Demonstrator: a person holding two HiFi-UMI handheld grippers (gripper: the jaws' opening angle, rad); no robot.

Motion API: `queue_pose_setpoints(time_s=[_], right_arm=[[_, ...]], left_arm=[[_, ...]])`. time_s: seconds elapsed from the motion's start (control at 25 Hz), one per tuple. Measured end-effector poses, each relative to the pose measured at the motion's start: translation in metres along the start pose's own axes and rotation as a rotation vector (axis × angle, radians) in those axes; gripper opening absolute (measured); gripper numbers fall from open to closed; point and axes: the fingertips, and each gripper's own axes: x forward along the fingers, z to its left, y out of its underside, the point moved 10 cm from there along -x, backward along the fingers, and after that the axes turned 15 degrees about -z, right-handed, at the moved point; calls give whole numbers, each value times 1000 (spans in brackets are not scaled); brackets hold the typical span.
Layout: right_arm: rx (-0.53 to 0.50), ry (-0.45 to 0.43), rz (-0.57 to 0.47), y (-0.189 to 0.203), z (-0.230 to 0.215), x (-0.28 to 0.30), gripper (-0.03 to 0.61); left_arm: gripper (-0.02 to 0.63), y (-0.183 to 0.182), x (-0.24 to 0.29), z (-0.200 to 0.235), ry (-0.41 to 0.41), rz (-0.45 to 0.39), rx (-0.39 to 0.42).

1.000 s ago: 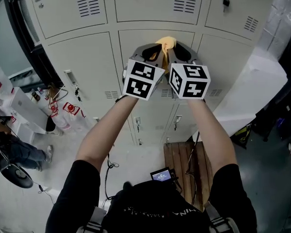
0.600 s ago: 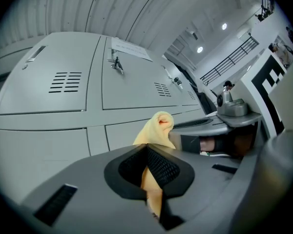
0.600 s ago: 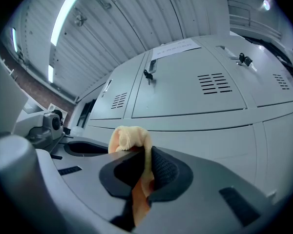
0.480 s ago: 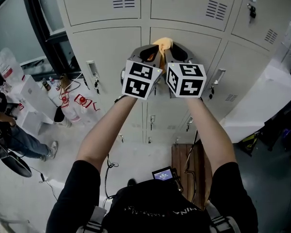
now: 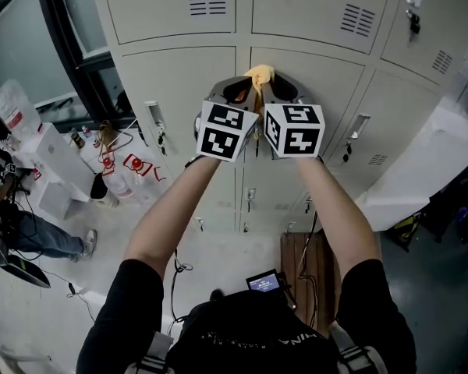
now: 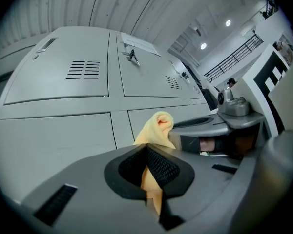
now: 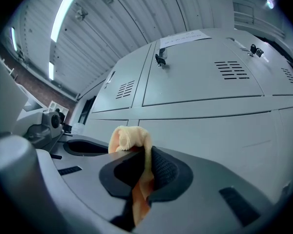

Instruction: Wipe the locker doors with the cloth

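A small yellow cloth [image 5: 260,74] is pinched between both grippers, held up in front of the grey locker doors [image 5: 183,92]. My left gripper [image 5: 242,92] is shut on the cloth [image 6: 155,130], which bunches out past its jaws. Close beside it, my right gripper [image 5: 274,90] is shut on the same cloth [image 7: 131,138]. The bunched tip sits near the seam between two middle-row doors [image 5: 315,92]; whether it touches the metal I cannot tell.
Locker rows with vents [image 5: 207,0], handles [image 5: 154,117] and keys [image 5: 413,23] fill the view. A person [image 5: 23,228] sits at the left by white bags [image 5: 125,174]. A wooden bench [image 5: 306,263] stands below, and a white cabinet [image 5: 417,170] at right.
The view has shifted right along the lockers and both grippers, still together on the cloth, now sit at the seam between two middle doors. The hold is unchanged.
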Motion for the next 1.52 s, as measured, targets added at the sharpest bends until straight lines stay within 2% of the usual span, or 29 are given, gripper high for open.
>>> queue_pose_setpoints(time_s=[0.8, 1.52], right_arm=[[-41, -2, -3, 0, -11, -3, 51], [-67, 98, 14, -5, -100, -53, 51]], left_arm=[[19, 1, 11, -8, 0, 7, -18], [20, 0, 72, -90, 97, -17, -37]])
